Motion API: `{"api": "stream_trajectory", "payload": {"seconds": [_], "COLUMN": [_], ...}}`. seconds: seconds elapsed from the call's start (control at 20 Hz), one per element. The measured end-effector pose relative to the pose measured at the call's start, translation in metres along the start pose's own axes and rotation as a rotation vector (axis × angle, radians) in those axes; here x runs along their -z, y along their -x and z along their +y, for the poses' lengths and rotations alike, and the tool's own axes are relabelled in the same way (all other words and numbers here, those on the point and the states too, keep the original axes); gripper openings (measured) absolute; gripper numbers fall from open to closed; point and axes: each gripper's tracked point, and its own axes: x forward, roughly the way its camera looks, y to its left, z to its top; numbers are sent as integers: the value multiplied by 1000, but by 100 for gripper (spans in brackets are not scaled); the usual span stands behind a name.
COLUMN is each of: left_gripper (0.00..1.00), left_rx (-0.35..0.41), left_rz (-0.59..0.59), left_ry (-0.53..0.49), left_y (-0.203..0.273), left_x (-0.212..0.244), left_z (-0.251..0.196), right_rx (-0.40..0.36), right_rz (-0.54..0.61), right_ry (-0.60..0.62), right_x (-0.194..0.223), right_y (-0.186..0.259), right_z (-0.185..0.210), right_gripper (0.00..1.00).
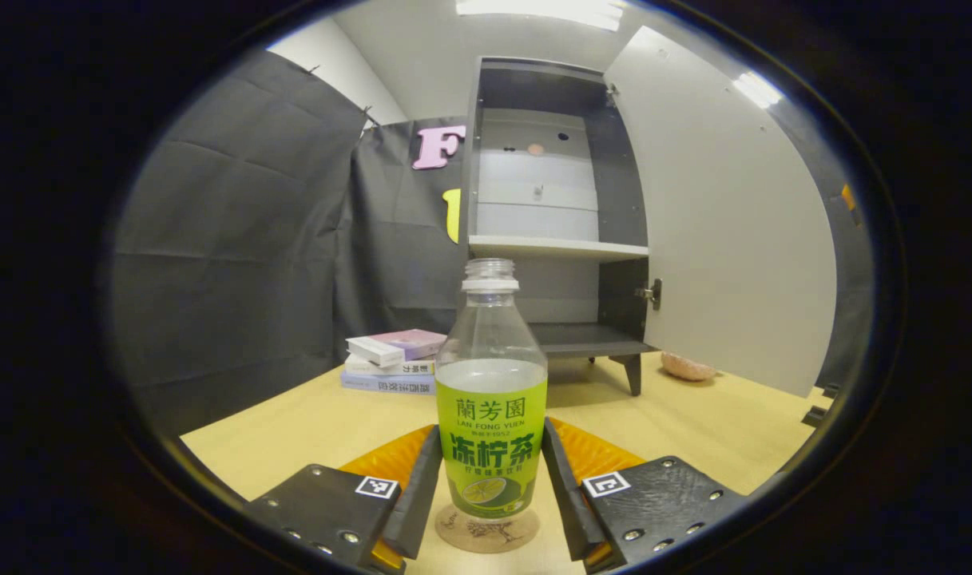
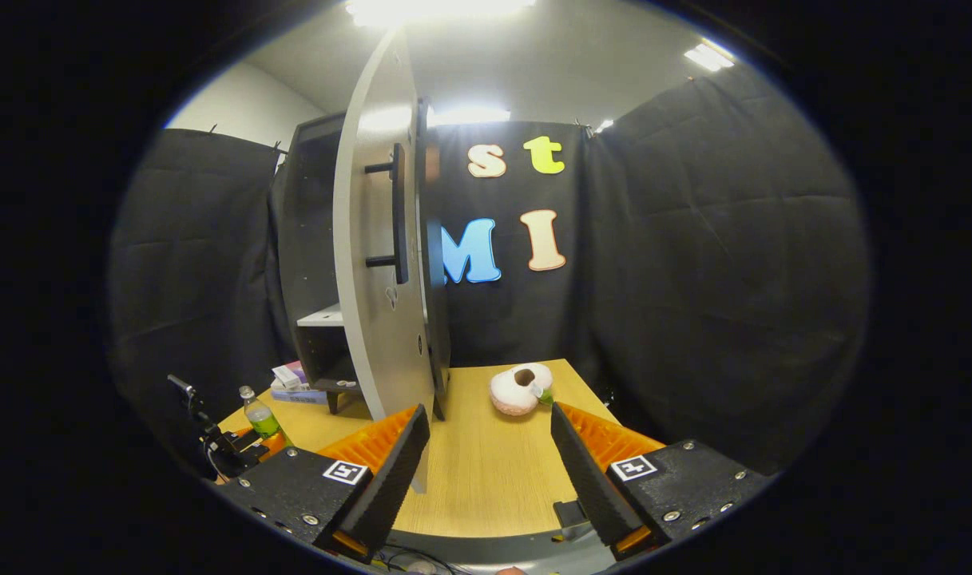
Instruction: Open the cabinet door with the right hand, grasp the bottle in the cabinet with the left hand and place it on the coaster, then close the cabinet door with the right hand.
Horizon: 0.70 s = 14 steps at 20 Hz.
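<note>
While the cabinet door (image 1: pixel 725 216) stands open:
bottle (image 1: pixel 492 399): upright on coaster (image 1: pixel 486 531)
left gripper (image 1: pixel 489 487): fingers just beside bottle, contact unclear
right gripper (image 2: pixel 489 471): fingers wide, door edge at ten o'clock

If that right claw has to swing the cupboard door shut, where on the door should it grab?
Probably the vertical bar handle on the outer face of the cabinet door. It stands off the panel on two posts, so the open right gripper could close across the bar, approaching that outer face head-on.

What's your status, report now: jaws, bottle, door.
Left gripper jaws flank bottle on coaster, contact unclear. Right gripper open, empty, near door. Door open. Nothing obstructing.
</note>
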Motion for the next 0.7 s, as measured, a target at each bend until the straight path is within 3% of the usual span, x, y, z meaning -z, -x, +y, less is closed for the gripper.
{"api": "stream_trajectory", "payload": {"seconds": [0.15, 0.2, 0.35, 0.4, 0.55, 0.6, 0.65, 0.7], "left_gripper": [69, 64, 73, 69, 69, 73, 69, 73], "left_rx": [-7, -6, -16, -21, -33, -34, -34, -32], "left_rz": [7, 10, 23, 28, 44, 31, 40, 41], "left_ry": [2, 2, -15, -16, -13, -13, -15, -19], "left_y": [-1, -1, 0, 0, 2, 2, 3, 4], "left_x": [9, 14, 24, 29, 41, 38, 40, 40], "left_z": [-1, -2, 2, 4, 9, 9, 9, 7], "right_rx": [-4, -5, -7, -8, -10, -11, -12, -13], "right_rz": [8, 11, 18, 19, 21, 21, 23, 24], "right_ry": [17, 21, 18, 17, 25, 26, 27, 26], "right_x": [3, 4, 7, 7, 8, 8, 8, 8], "right_y": [0, 0, -3, -3, -6, -5, -6, -6], "right_z": [3, 3, 4, 4, 6, 6, 6, 6], "right_gripper": [95, 95, 94, 95, 95, 95, 95, 94]}}
